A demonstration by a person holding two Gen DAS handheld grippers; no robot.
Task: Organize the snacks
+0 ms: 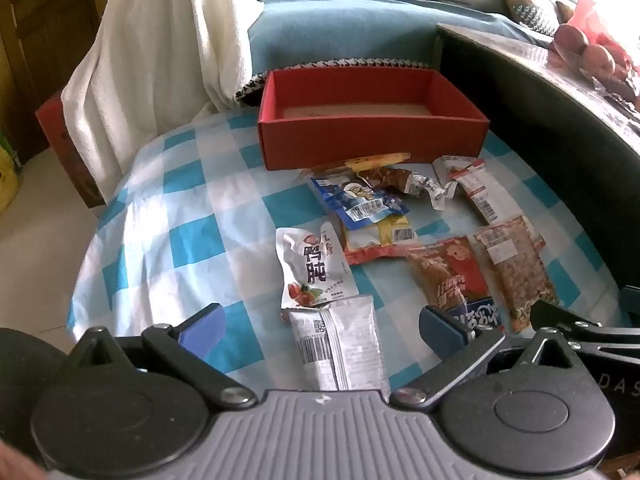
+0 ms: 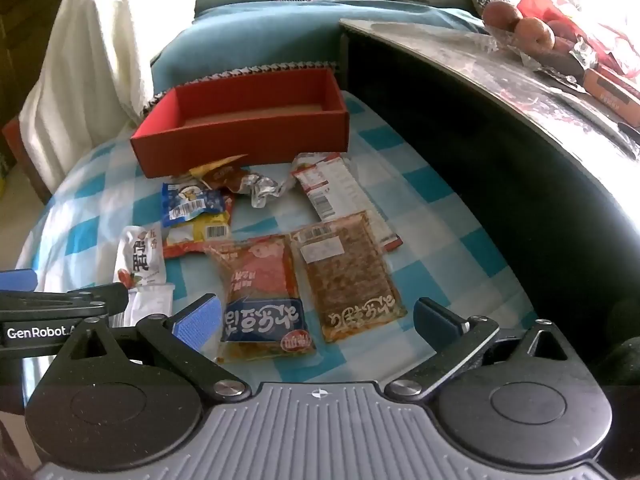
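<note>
Both grippers spread wide, grasping nothing. Silver packet (image 1: 340,344) directly under left gripper (image 1: 320,332), long axis running away toward empty red box (image 1: 372,136) at cloth's far side. Blue-labelled packet (image 2: 262,300) between right gripper (image 2: 318,318) fingers, lengthwise likewise. Right view alone showing clear packet's (image 2: 348,276) full outline; left view alone showing silver packet's barcode

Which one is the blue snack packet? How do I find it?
Find the red box on the checked cloth. Just in front of its near wall lies a heap of packets; the blue packet sits on a yellow one. It alone is blue with a cartoon figure.
</note>
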